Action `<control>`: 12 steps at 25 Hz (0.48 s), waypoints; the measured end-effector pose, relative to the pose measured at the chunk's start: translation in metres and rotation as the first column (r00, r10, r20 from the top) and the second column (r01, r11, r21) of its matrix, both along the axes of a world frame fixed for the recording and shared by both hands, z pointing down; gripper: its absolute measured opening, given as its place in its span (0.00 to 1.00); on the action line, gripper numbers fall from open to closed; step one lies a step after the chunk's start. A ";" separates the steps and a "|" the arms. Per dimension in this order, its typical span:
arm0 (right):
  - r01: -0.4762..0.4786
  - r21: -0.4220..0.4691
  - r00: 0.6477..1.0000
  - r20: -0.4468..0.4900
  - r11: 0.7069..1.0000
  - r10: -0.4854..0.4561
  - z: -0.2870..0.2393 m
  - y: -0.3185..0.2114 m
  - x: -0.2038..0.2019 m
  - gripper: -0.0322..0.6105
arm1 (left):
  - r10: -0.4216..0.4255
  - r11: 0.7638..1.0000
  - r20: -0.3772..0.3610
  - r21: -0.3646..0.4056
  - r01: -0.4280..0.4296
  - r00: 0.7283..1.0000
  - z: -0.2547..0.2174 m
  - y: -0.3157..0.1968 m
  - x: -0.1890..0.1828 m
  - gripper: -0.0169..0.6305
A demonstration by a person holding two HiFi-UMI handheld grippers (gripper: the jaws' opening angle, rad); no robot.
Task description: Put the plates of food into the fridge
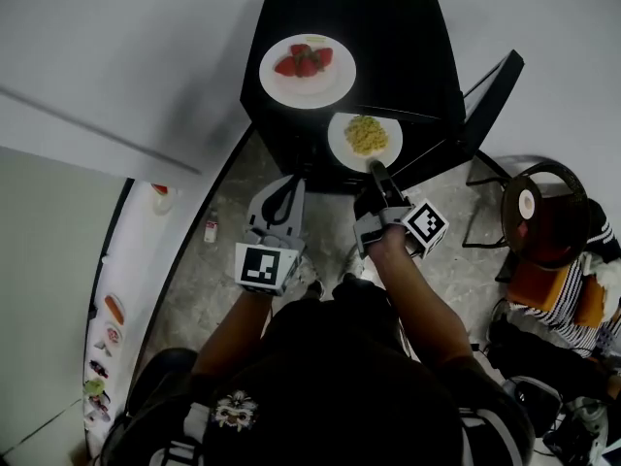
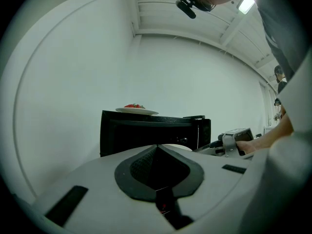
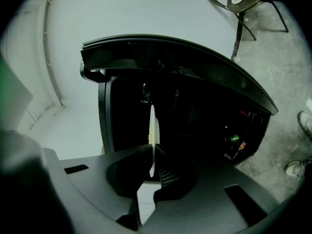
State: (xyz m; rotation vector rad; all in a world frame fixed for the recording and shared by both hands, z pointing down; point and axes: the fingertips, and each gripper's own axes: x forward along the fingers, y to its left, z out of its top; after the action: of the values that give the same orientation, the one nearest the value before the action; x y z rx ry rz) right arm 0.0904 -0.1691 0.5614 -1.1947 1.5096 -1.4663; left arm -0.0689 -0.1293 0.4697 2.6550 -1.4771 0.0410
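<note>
A black mini fridge (image 1: 408, 37) stands with its door (image 1: 490, 100) swung open to the right. On its top rests a white plate of strawberries (image 1: 308, 69), also in the left gripper view as the strawberry plate (image 2: 137, 109). My right gripper (image 1: 377, 171) is shut on the near rim of a white plate of yellow food (image 1: 365, 140), held in front of the fridge opening. In the right gripper view that plate (image 3: 152, 130) shows edge-on between the jaws of the right gripper (image 3: 152, 152), with the dark interior behind. My left gripper (image 1: 283, 190) hangs shut and empty, left of the plate.
A chair with a round seat (image 1: 539, 202) and a seated person in striped clothes (image 1: 582, 294) are at the right. A small bottle (image 1: 211, 228) stands on the floor at the left, beside a white shelf with small items (image 1: 107, 333). The fridge door holds cans (image 3: 235, 138).
</note>
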 end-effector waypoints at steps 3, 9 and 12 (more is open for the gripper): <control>-0.031 -0.021 0.999 0.015 0.999 0.032 0.008 -0.015 -0.005 0.10 | -0.013 1.000 -0.005 -0.005 0.012 1.000 0.000 -0.001 -0.004 0.06; -0.094 -0.047 0.996 0.004 0.994 0.094 0.016 -0.039 0.002 0.10 | -0.021 1.000 0.028 -0.009 0.022 0.999 0.005 0.001 -0.004 0.06; -0.117 -0.056 0.993 -0.005 0.992 0.117 0.020 -0.050 0.006 0.10 | -0.030 0.999 0.027 -0.016 0.030 0.999 0.009 -0.001 -0.004 0.06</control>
State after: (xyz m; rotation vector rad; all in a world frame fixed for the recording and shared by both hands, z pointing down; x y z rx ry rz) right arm 0.0963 -0.2189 0.5819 -1.2960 1.3830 -1.4379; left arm -0.0732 -0.1298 0.4791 2.6286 -1.5177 0.0870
